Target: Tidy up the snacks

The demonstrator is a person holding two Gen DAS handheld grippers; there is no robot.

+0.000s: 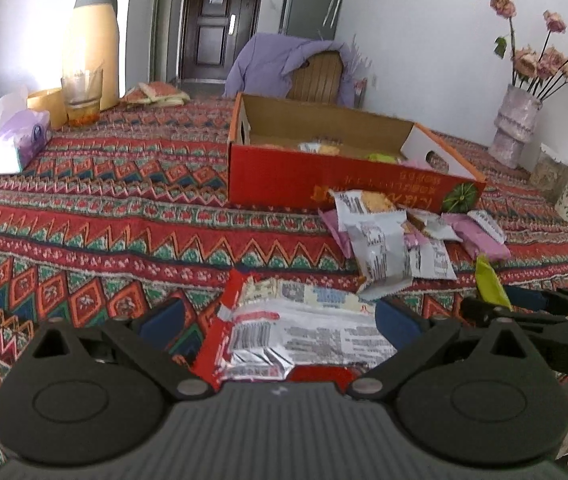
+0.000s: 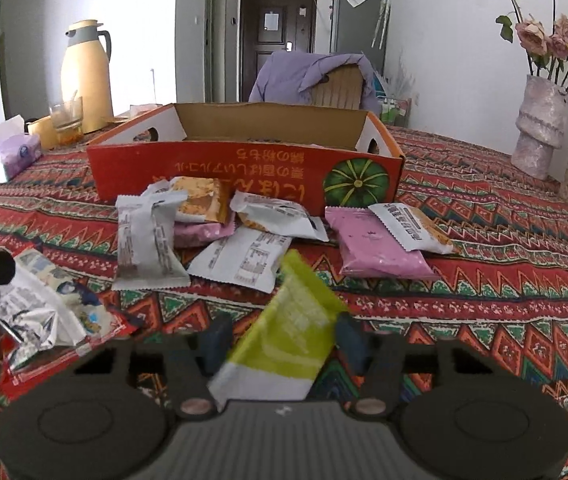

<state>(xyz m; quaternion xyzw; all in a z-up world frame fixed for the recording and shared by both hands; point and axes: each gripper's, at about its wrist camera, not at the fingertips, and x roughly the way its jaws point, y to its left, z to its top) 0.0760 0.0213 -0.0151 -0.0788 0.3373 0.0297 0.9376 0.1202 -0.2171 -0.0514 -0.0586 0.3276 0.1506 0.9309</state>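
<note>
My left gripper (image 1: 280,320) is shut on a red and silver snack packet (image 1: 284,332), held low over the patterned cloth; the packet also shows in the right wrist view (image 2: 40,312). My right gripper (image 2: 284,340) is shut on a lime green snack packet (image 2: 287,340), whose tip also shows in the left wrist view (image 1: 489,280). A red cardboard box (image 2: 244,168) stands open behind a pile of loose snack packets (image 2: 220,232); it holds a few packets (image 1: 323,148). Two pink packets (image 2: 375,248) lie in the pile.
A yellow thermos (image 2: 86,76), a glass (image 2: 67,118) and a tissue box (image 2: 8,156) stand at the back left. A vase with dried roses (image 2: 539,132) stands at the back right. A chair with a purple jacket (image 2: 315,76) is behind the table.
</note>
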